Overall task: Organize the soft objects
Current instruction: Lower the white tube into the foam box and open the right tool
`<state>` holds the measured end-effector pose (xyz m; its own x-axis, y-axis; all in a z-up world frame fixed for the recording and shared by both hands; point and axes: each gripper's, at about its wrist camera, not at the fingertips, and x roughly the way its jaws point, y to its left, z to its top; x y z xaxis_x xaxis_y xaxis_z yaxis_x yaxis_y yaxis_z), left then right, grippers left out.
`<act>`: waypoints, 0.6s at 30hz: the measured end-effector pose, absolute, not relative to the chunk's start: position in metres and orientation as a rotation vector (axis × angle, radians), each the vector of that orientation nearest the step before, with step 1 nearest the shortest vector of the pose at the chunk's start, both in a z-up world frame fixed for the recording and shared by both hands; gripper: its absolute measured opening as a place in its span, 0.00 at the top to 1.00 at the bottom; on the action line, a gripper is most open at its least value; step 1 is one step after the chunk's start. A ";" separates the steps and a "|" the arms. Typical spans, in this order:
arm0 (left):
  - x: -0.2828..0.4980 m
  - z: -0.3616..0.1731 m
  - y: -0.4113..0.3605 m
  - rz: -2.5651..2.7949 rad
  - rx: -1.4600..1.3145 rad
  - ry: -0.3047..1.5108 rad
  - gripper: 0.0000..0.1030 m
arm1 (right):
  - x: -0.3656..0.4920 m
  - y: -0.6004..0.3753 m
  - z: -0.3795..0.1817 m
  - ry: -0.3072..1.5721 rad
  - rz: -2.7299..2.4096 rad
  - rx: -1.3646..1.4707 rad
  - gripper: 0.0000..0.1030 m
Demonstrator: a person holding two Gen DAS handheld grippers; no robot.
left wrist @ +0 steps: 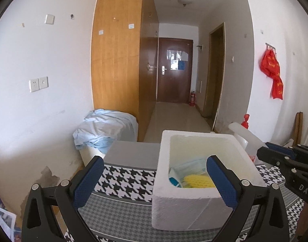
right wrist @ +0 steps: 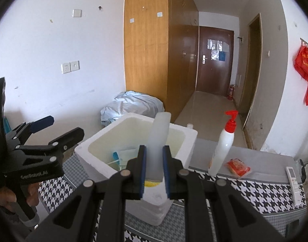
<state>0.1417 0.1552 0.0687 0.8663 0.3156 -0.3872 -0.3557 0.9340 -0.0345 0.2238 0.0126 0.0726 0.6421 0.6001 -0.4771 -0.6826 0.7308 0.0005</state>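
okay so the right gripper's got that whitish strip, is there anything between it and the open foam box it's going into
Nothing visible blocks it. The right gripper is shut on the whitish strip, right over the near rim of the foam box, whose top is open. The left gripper stands open to one side.

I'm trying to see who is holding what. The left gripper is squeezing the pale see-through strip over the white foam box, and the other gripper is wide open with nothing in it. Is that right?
Not quite: you swapped the grippers. The right wrist view shows the right gripper squeezing the pale see-through strip over the white foam box. The left gripper is wide open with nothing in it.
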 end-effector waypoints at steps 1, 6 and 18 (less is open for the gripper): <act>0.140 0.069 0.157 0.354 -0.107 0.387 0.01 | 0.225 0.014 0.073 0.477 0.736 -0.189 0.81; 0.135 0.067 0.161 0.358 -0.108 0.385 0.01 | 0.230 0.023 0.072 0.486 0.740 -0.203 0.81; 0.126 0.064 0.174 0.407 -0.116 0.381 0.01 | 0.240 0.037 0.067 0.513 0.763 -0.224 0.81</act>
<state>0.1262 0.1743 0.0644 0.8490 0.3637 -0.3834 -0.4068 0.9129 -0.0348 0.2401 0.0374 0.0665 0.6079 0.6008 -0.5192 -0.7075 0.7066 -0.0107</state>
